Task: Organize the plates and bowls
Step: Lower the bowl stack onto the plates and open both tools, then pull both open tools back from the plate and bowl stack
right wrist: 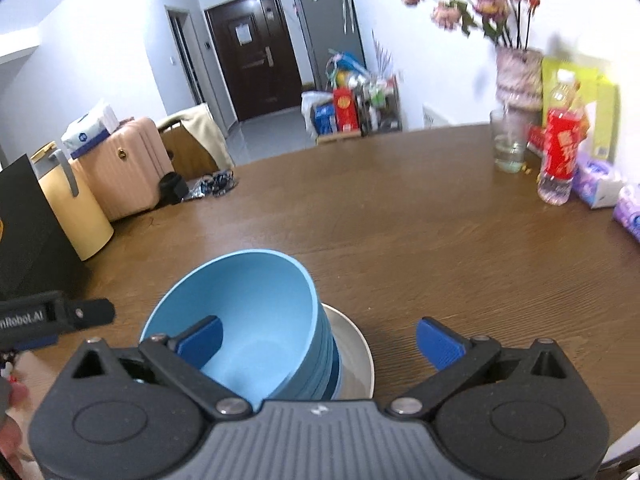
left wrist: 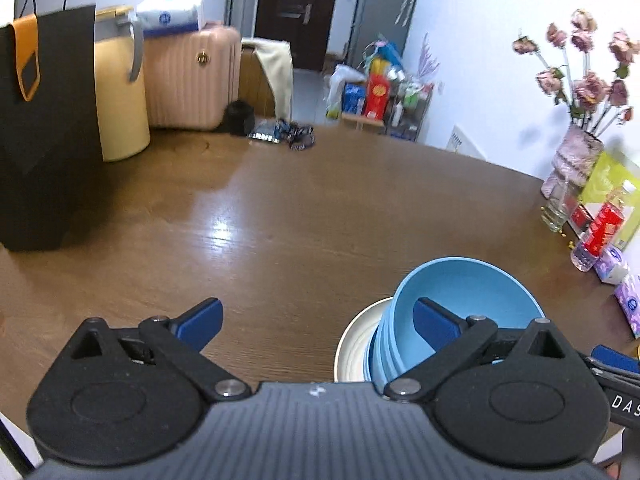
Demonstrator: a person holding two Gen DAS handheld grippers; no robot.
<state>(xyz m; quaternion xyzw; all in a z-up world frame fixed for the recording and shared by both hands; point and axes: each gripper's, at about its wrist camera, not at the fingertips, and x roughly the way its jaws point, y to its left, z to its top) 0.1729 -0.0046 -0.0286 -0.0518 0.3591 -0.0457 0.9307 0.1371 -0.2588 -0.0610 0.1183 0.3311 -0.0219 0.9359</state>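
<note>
1. Far left on the desk [left wrist: 280,208] there's a black paper bag [left wrist: 44,128] with an orange tag, and right behind it a tall yellow jug [left wrist: 120,92] with a grey handle.
2. The left gripper [left wrist: 316,324] is spread wide, nothing between its blue pads, just bare wood under it. Its right pad sits in front of the bowls without pressing on them.
3. Middle of it all: a stack of blue bowls [right wrist: 256,320], nested and leaning a bit, sitting on a pale plate [right wrist: 356,356] on the near part of the desk.
4. The right gripper [right wrist: 318,344] is spread wide too, holding nothing. Its left pad overlaps the top bowl's opening, the right pad hangs over the wood beside the plate.
5. Over on the right edge: a drinking glass [right wrist: 508,144], a vase of faded pink flowers [right wrist: 516,76], a bottle with a red label [right wrist: 560,148], and some tissue packs [right wrist: 600,180].
</note>
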